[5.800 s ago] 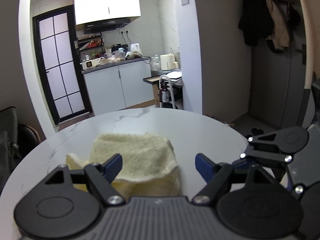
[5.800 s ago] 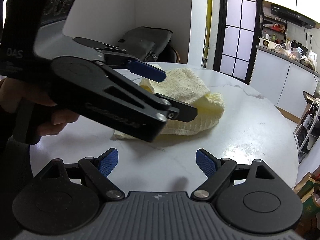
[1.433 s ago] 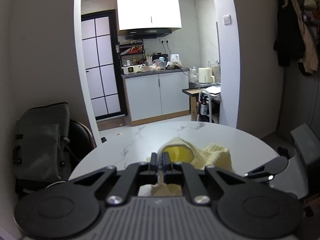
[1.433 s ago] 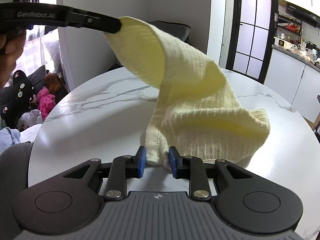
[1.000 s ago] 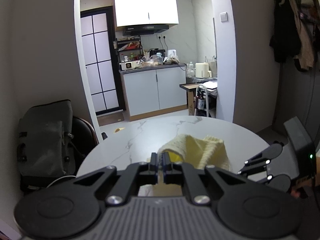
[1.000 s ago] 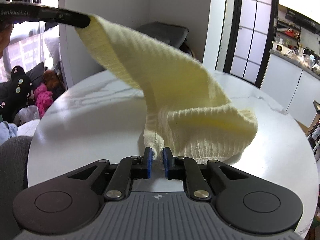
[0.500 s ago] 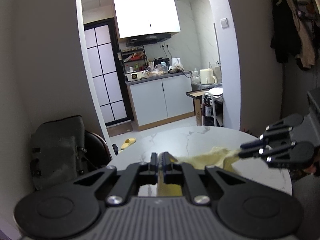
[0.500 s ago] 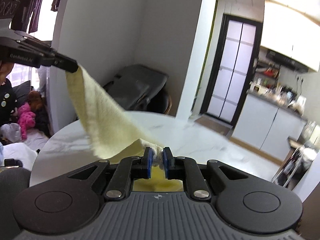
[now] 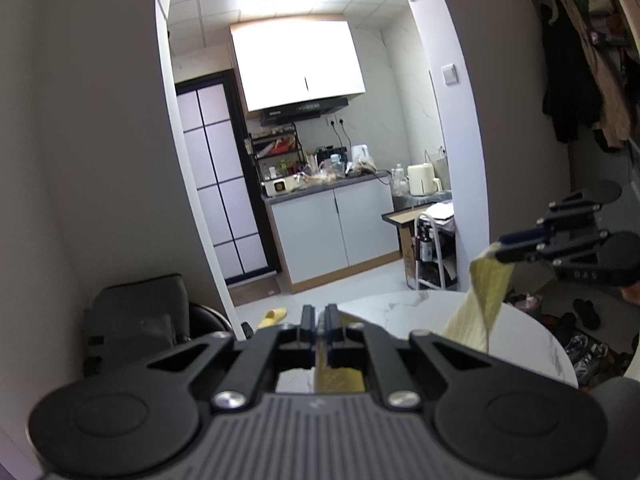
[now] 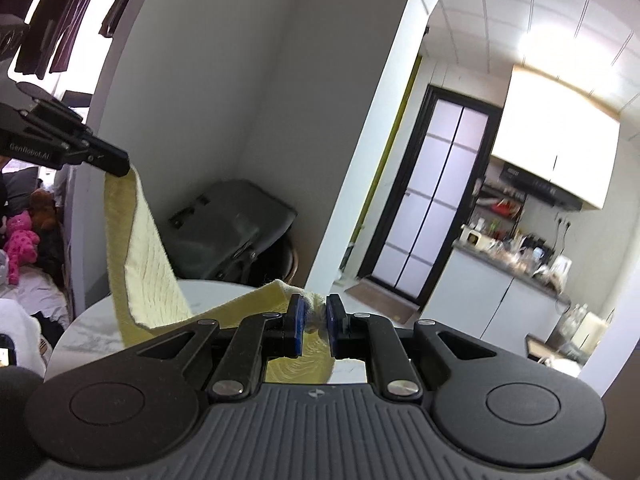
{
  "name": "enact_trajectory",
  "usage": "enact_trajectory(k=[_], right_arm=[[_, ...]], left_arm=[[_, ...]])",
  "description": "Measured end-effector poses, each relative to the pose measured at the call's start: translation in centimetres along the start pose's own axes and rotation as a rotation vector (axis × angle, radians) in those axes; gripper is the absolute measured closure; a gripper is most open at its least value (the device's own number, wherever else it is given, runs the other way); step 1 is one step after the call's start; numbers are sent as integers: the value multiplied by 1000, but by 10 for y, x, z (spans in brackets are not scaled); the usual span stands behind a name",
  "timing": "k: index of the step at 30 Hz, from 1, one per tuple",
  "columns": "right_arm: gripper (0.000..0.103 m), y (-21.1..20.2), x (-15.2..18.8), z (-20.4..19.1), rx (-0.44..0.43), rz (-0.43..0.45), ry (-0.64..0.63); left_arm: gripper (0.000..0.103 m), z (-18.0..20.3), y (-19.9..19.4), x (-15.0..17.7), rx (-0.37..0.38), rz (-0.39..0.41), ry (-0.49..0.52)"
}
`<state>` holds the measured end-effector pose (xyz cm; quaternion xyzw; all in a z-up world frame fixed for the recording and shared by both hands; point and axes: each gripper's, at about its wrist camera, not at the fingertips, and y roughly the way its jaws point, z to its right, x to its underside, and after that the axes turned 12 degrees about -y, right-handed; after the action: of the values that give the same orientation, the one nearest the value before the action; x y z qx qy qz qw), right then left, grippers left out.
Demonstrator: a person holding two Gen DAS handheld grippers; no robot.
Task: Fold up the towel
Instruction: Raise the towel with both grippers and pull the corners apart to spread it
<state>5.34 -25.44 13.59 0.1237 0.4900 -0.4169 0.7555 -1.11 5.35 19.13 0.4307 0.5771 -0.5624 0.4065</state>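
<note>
The left gripper (image 9: 320, 316) is clamped on one corner of the yellow towel (image 10: 138, 248), the cloth pinched thin between its nearly touching pads. The right gripper (image 10: 314, 316) is closed on another corner, a small bunch of cloth showing between its blue pads (image 10: 297, 320). Both corners are held up in the air, and the towel sags in a curve between the two grippers above the round marble table (image 9: 532, 344). Behind it a grey bag (image 10: 236, 236) sits on a chair.
</note>
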Motion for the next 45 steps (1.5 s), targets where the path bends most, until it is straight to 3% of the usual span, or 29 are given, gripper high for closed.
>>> enact_trajectory(k=[14, 32, 37, 45], right_arm=[[90, -53, -29, 18, 130, 74, -31], [90, -119, -45, 13, 170, 135, -27], [90, -118, -37, 14, 169, 131, -11], [90, -81, -8, 18, 152, 78, 49]], left_arm=[[99, 12, -41, -23, -27, 84, 16], [99, 42, -94, -36, -19, 156, 56], [99, 47, -98, -36, -30, 158, 74], [99, 33, -58, -21, -48, 99, 45]])
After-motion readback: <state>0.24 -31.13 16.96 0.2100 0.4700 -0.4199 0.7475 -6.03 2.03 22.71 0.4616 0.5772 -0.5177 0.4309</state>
